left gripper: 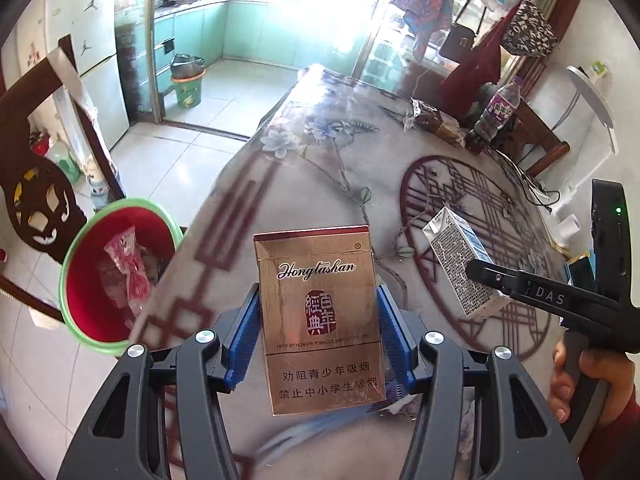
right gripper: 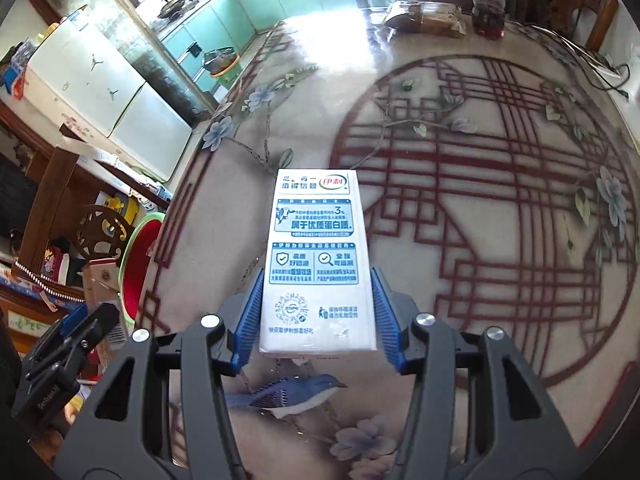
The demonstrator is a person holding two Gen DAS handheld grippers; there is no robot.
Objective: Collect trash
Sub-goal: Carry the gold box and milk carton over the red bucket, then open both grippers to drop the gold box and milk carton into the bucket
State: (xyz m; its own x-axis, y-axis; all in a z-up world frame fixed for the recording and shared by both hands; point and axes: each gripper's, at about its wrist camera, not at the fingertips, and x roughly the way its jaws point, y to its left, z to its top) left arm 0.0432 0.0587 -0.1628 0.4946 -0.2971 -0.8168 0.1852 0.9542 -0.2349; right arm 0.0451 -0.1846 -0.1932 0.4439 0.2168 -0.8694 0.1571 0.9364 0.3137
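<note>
Left wrist: floral tablecloth, tiled kitchen floor.

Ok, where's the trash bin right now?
The red trash bin with the green rim sits on the floor at the left edge of the table, lower left in the left wrist view, beside the carved wooden chair.

Left gripper clamps a Hongtashan cigarette pack above the table, red bin beside it, milk carton in the right gripper
</note>
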